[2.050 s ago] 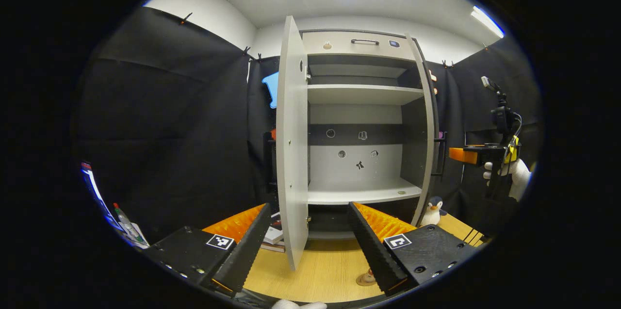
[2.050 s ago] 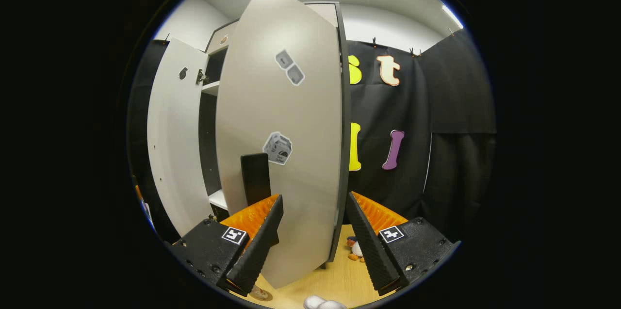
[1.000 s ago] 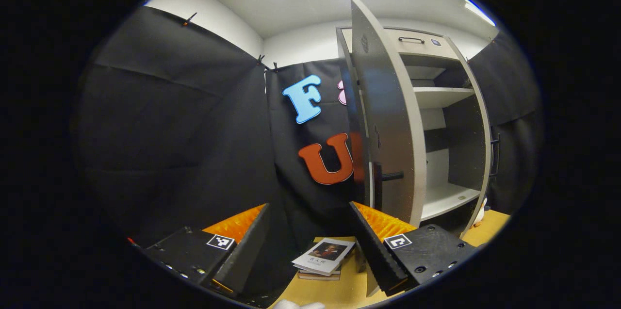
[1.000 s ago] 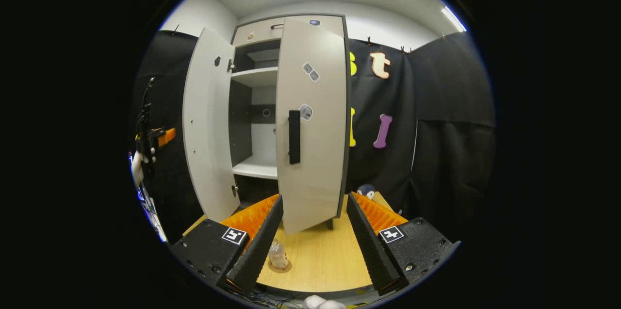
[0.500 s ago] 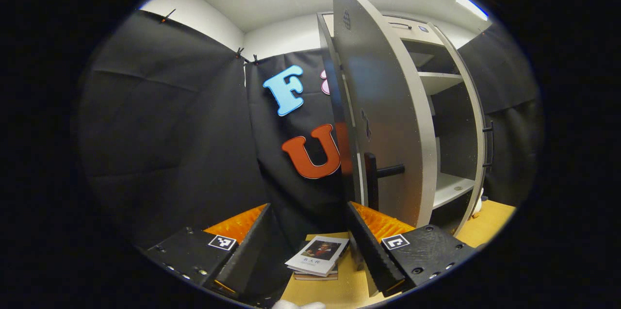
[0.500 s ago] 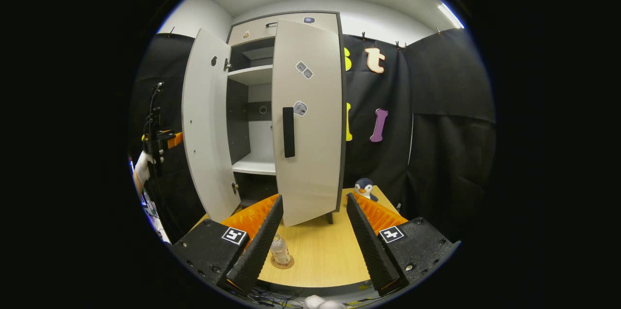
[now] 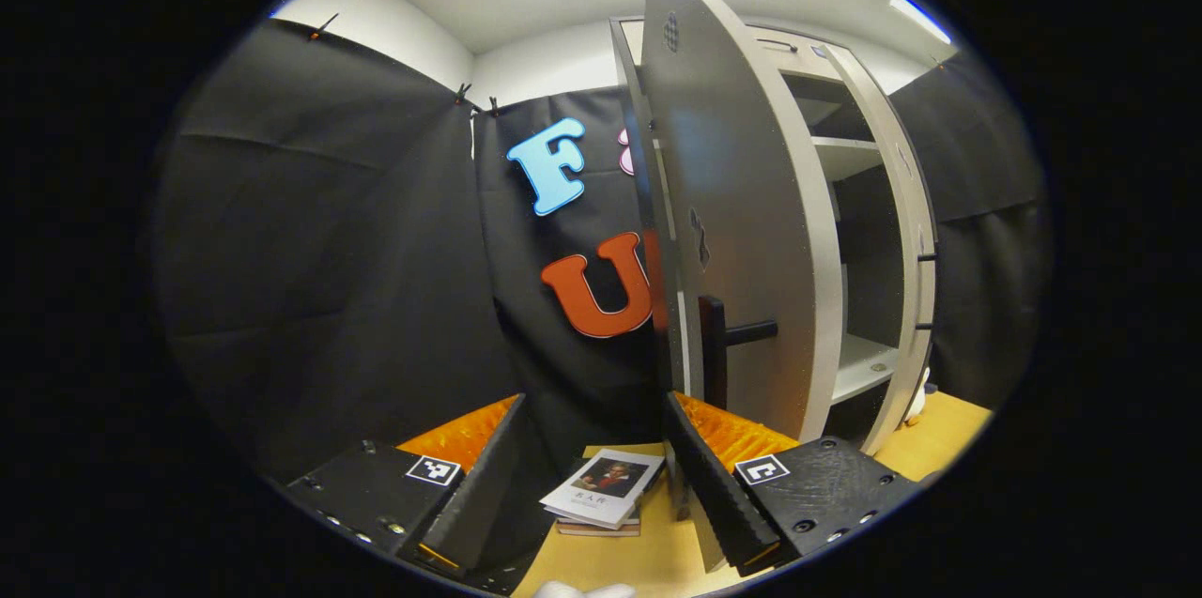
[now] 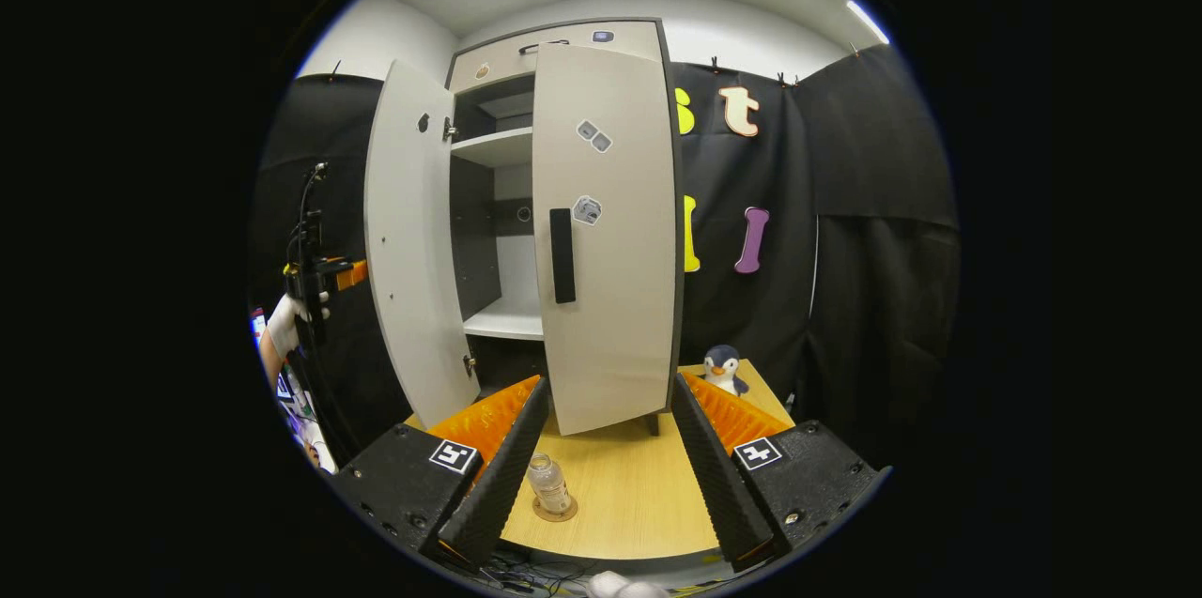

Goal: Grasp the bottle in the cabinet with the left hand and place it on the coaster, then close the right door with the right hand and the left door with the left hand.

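The cabinet (image 8: 554,53) stands tall on the counter (image 8: 629,485), a matte pale-grey box of flat board with dark edging and bare shelves inside. Its right door (image 8: 610,232) looks shut or nearly so, with a dark bar handle on its face. The left door (image 7: 742,232) hangs well open, and in the left gripper view its smooth outer face with a dark bar handle (image 7: 718,349) is just ahead of the left tongs (image 7: 592,476), which gape wide with nothing between them. The right tongs (image 8: 606,462) are likewise spread and empty, hanging back over the pale wood-grain counter.

My worry is the left door. If the tongs push near the hinge rather than the handle side, the slick panel could let them slide off, or a hard shove could slam it and rock the cabinet. A small stack of books (image 7: 601,495) lies beside the door's foot, and a low sweep might catch it.

The bottle (image 8: 547,483), small, clear and ribbed plastic, stands upright on the round brownish coaster (image 8: 556,511) near the counter's front edge, well clear of the door. A little plush penguin (image 8: 723,368) sits beside the cabinet's right foot.
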`<action>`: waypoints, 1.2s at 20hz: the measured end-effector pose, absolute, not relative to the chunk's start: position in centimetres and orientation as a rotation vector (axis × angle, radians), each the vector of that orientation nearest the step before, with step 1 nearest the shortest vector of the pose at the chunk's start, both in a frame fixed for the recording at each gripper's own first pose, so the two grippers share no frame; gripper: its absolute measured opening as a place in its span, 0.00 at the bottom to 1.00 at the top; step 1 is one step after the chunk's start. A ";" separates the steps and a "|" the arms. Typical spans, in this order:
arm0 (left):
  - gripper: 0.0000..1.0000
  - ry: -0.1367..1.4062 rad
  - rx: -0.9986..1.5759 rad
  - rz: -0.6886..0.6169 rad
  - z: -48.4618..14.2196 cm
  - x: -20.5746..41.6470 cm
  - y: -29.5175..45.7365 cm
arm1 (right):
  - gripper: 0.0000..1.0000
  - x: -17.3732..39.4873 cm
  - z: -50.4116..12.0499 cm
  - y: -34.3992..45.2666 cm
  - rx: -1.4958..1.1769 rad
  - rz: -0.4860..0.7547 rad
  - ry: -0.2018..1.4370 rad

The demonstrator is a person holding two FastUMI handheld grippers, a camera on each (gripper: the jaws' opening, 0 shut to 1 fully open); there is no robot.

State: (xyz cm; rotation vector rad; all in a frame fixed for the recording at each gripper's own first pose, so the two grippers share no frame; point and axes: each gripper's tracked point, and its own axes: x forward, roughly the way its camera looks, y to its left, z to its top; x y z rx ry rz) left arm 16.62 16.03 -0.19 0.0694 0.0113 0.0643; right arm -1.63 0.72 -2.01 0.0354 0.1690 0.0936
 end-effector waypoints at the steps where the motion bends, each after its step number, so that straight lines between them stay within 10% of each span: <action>1: 0.94 0.011 0.075 0.064 0.0 16.5 15.4 | 0.82 -1.6 -2.0 0.6 0.034 0.101 0.170; 24: 0.96 -0.005 0.018 0.014 0.8 17.1 2.0 | 0.79 0.0 -0.8 0.0 0.026 0.171 0.121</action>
